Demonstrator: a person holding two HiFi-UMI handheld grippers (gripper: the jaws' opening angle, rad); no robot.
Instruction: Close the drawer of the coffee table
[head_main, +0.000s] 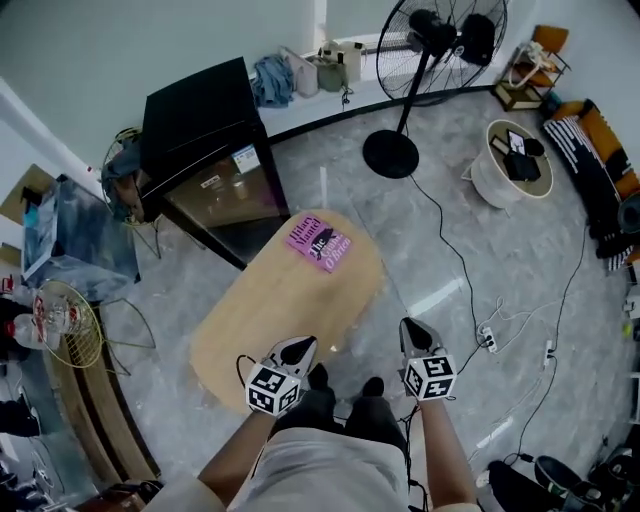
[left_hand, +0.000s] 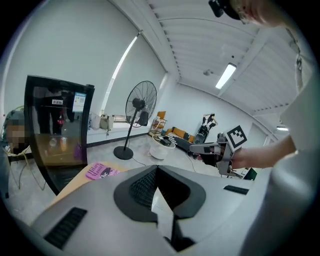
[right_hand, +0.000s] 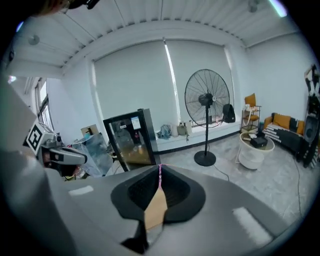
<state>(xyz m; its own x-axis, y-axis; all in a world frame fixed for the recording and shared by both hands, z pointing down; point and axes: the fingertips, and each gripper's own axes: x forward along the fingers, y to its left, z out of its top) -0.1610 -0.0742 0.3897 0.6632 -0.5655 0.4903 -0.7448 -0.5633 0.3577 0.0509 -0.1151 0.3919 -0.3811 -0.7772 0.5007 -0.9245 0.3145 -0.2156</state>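
Grippers are both closed tip to tip and hold nothing: left gripper, right gripper. The oval counter lies below and ahead of both, its long axis running away toward the pink book at the far end. The left gripper hangs over the near edge and is the nearer; the right gripper is off to the right, above the floor. No view shows the drawer, so its state cannot be confirmed.

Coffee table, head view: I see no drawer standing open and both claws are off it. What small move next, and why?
The coffee table shows nothing sticking out along its edges in the head view, and the left claw and right claw are shut, empty and touching nothing. So probably just draw both back and stop.
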